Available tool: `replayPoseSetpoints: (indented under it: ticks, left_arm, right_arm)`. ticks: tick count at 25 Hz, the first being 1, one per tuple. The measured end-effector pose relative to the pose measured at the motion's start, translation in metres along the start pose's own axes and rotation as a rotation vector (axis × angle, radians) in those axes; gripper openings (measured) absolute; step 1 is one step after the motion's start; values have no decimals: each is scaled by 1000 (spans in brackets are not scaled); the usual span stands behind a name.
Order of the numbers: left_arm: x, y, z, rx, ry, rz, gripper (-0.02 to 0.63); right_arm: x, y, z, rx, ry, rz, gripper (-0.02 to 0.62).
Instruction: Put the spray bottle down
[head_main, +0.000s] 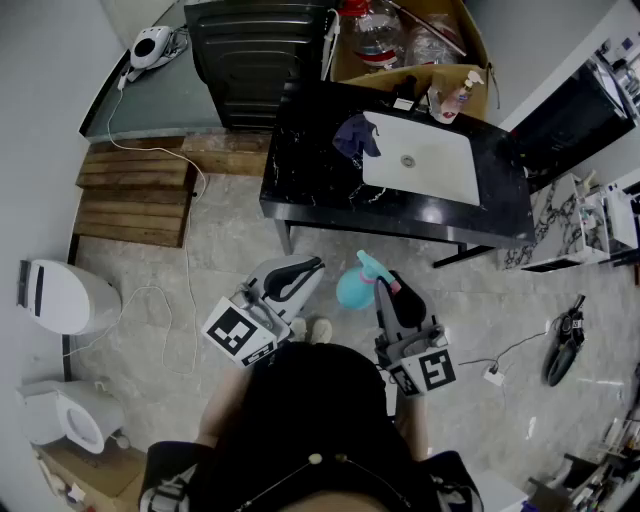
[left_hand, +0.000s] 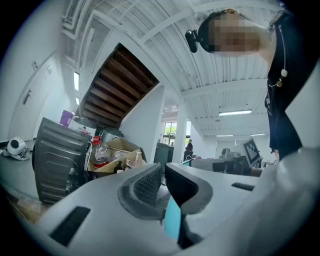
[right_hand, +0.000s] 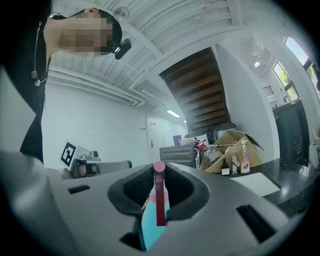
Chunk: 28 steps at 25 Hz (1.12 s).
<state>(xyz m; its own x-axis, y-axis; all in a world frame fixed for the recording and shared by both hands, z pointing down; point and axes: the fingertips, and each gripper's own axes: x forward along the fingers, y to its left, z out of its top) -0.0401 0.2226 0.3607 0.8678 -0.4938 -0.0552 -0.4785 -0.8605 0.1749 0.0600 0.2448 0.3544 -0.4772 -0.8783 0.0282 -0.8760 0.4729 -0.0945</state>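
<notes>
The right tongs (head_main: 388, 287) clamp the teal spray bottle (head_main: 352, 288) at its pink trigger, mid-frame over open floor (head_main: 330, 245), just short of the black surface's (head_main: 300, 180) near edge. The left tongs (head_main: 308, 268), nearly together and empty, carry a black-and-white square marker (head_main: 232, 333).

We hold the spray bottle (head_main: 354, 284) in our right claw (head_main: 386, 287), above the floor (head_main: 180, 270), just before the surface (head_main: 310, 195). Our left claw (head_main: 306, 268) is just left of it. A sink (head_main: 425, 160) sits in the surface, a cloth (head_main: 354, 136) at its left, a box (head_main: 445, 78) behind.
</notes>
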Motion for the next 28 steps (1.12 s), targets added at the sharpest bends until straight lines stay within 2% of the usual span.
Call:
replayPoseSetpoints:
  ticks: [11, 16, 21, 28]
  left_arm:
    - [-1, -3, -6, 25, 43, 12, 29]
    - [-5, -3, -8, 33, 46, 18, 29]
    - [-13, 3, -13, 20, 54, 32, 29]
    - [-23, 15, -21, 51, 80, 19, 29]
  right_arm:
    - [-9, -4, 4, 3, -8, -13, 71]
    - [-9, -3, 10, 38, -37, -24, 71]
    - [-4, 6, 9, -20, -27, -5, 69]
    - [2, 18, 3, -28, -30, -15, 69]
